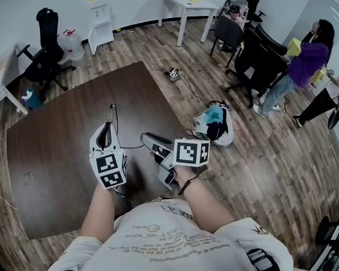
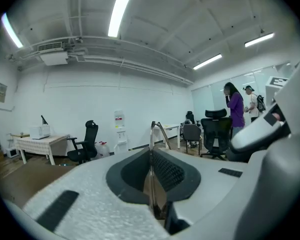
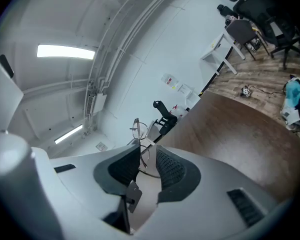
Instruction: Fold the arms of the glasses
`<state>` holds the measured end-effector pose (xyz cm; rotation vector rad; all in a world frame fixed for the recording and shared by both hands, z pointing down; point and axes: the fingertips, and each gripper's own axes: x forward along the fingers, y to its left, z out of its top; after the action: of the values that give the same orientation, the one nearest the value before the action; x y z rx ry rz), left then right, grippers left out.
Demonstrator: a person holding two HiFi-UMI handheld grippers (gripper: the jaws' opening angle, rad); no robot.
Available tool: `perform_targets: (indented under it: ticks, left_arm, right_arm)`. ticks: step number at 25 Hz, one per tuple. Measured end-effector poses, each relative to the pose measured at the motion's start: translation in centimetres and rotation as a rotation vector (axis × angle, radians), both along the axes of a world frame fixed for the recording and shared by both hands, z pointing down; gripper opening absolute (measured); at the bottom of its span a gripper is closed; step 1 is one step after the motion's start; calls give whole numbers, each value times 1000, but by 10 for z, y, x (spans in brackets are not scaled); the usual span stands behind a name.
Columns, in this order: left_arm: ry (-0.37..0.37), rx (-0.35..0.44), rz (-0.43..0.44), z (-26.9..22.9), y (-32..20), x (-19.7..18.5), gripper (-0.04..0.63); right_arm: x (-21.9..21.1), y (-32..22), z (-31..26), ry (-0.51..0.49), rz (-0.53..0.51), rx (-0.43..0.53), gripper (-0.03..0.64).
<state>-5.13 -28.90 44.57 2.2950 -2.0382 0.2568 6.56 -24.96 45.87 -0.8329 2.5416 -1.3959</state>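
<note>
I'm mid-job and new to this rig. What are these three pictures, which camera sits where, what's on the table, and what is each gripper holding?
There is no robot arm here: a person holds a two-jaw gripper in each hand. The head view looks down from the person's head onto a dark table, with the left gripper on the left and the right gripper beside it. The other two pictures come from a camera riding on each gripper, looking along its jaws. The left gripper's jaws are together on the thin wire glasses. The right gripper's jaws stand apart, with a thin part of the glasses between them. On the table itself, only a small object near the left edge shows, and it is too small to name. A bag lies on the floor.
</note>
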Motion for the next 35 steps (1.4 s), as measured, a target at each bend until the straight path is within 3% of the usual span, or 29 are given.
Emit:
perform_targets:
  ticks: [4, 10, 20, 35]
  left_arm:
    - [82, 3, -50, 2, 0, -6, 33]
    - [96, 13, -49, -2, -5, -3, 33]
    - [131, 8, 3, 0, 0, 17, 33]
    - [78, 8, 104, 0, 15, 48, 34]
  right_arm:
    - [9, 9, 28, 11, 3, -71, 110]
    - [9, 14, 53, 41, -3, -135, 115]
    - [22, 10, 58, -31, 53, -177, 115]
    - [38, 10, 40, -133, 136, -134, 92]
